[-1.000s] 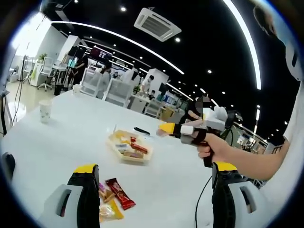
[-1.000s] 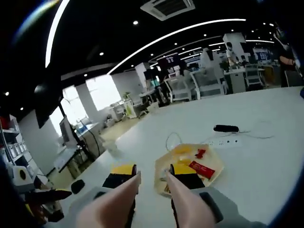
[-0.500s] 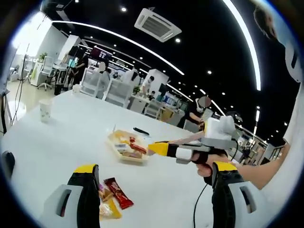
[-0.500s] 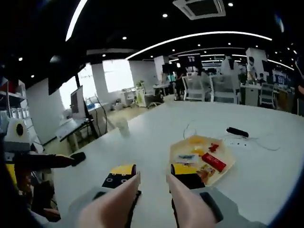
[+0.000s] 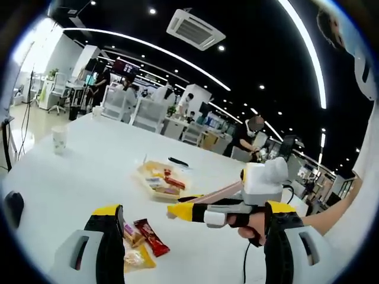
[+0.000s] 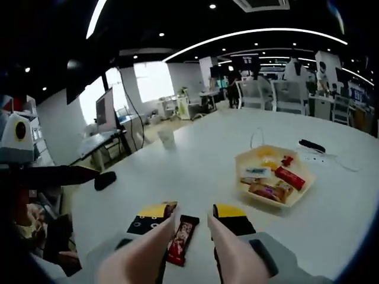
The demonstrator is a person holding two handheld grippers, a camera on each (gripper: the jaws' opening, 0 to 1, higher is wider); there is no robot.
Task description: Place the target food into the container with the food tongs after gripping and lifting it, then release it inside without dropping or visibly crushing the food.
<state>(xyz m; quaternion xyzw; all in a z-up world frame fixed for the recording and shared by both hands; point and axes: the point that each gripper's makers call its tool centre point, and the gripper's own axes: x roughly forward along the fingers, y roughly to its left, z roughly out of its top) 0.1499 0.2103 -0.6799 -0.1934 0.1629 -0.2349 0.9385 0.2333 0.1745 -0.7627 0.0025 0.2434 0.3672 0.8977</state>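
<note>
While the left gripper point(image 5: 189, 236) waits open at frame bottom, the right gripper's point(image 6: 189, 219) tongs point(image 6: 177, 248) straddle, unclosed, a red snack bar point(image 6: 180, 238) at bottom centre, apparently aiming to grip it; the container point(image 6: 273, 177) sits right of centre.

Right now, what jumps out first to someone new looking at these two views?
The right gripper, tongs fixed to its jaws, pokes in from the right of the left gripper view over the white table. Below it lie loose snack packets, the red one between the tong tips in the right gripper view. Further back sits the yellow tray, already holding several snacks.
</note>
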